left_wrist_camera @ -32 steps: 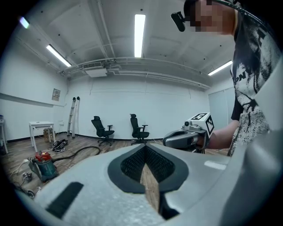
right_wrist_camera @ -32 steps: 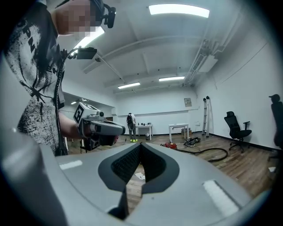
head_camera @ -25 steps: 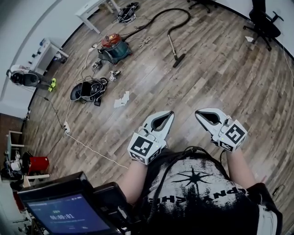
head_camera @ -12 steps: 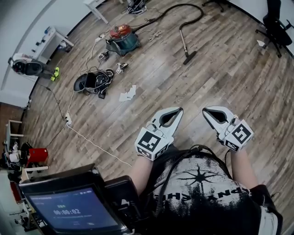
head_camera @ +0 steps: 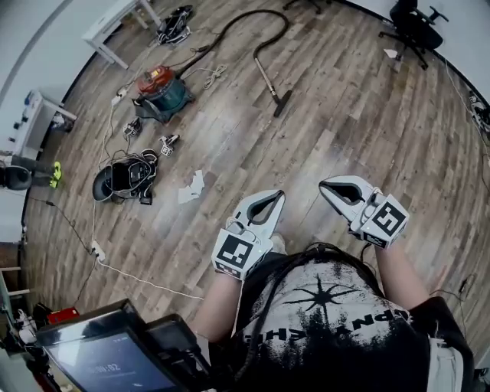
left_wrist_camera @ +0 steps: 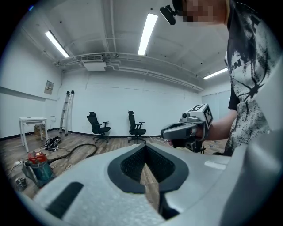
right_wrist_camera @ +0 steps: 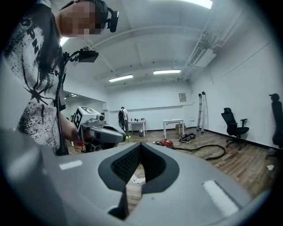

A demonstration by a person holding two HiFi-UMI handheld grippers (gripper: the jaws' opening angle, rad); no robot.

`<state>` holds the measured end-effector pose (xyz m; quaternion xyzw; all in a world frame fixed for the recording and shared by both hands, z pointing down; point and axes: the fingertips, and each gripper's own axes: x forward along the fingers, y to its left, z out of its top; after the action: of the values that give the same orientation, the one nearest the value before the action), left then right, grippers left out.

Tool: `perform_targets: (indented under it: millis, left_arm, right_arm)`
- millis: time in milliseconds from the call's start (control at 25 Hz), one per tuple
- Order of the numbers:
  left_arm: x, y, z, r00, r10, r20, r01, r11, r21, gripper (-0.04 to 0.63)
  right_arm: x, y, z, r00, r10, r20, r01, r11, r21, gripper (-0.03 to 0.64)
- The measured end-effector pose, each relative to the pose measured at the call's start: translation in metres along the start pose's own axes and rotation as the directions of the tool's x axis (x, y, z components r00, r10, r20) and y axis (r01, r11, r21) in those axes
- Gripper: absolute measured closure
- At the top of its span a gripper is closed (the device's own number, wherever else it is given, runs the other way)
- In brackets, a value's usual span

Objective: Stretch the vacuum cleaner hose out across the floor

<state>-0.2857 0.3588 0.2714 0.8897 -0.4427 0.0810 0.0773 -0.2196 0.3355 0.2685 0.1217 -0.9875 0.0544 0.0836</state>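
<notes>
**Both grippers clenched and empty, hose lying well ahead of me**

My left gripper [head_camera: 277, 197] and my right gripper [head_camera: 328, 189] are held out side by side in front of my chest, a gap between them, both pointing across the room and only slightly downward. In the left gripper view my jaws are pressed together with nothing between them [left_wrist_camera: 145, 152], only wooden floor showing through the opening behind the tips. The right gripper view shows the same: jaws together, nothing gripped [right_wrist_camera: 140, 150]. Each gripper also sees the other hanging beside it in the air.

The vacuum cleaner hose [head_camera: 230, 23] lies on the wooden floor [head_camera: 344, 130] well apart from both grippers. It runs from the red and teal canister [head_camera: 159, 86] away toward the far wall, loops round, and meets the wand [head_camera: 266, 73], which ends in the floor nozzle [head_camera: 282, 102]. So the hose is curved back on itself, not laid out straight.

Nearer to me, to the left, sit a dark bundle of cables [head_camera: 122, 174] and a scrap of white paper [head_camera: 191, 187]. A white desk [head_camera: 115, 19] stands beyond the canister, and a black office chair [head_camera: 413, 27] at the far right.
</notes>
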Motion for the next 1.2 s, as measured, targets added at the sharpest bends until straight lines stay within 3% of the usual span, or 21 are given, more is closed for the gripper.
perform_targets:
  millis: [240, 440, 760, 1000, 1200]
  left_arm:
    - [-0.021, 0.045, -0.008, 0.995, -0.101, 0.002, 0.101, 0.995, -0.010, 0.595]
    - [-0.039, 0.079, -0.024, 0.994, -0.111, 0.019, 0.112, 0.991, -0.072, 0.595]
    - [-0.047, 0.109, -0.030, 0.996, -0.090, 0.024, 0.092, 0.991, -0.092, 0.595]
    - [-0.039, 0.128, -0.025, 0.997, -0.066, 0.025, 0.069, 0.989, -0.133, 0.595]
    - [-0.019, 0.156, -0.021, 1.000, -0.004, 0.004, 0.005, 0.990, -0.141, 0.595]
  right_arm:
    - [0.054, 0.009, 0.000, 0.998, -0.047, -0.030, 0.048, 0.999, 0.021, 0.611]
    - [0.090, 0.011, 0.002, 0.996, -0.069, -0.062, 0.069, 0.998, -0.006, 0.611]
    - [0.117, -0.006, 0.008, 0.991, -0.081, -0.102, 0.079, 0.997, -0.021, 0.611]
    - [0.140, -0.030, 0.019, 0.993, -0.029, -0.117, 0.026, 0.999, -0.028, 0.611]
    - [0.166, -0.069, 0.031, 0.993, 0.030, -0.112, -0.035, 0.999, -0.039, 0.611]
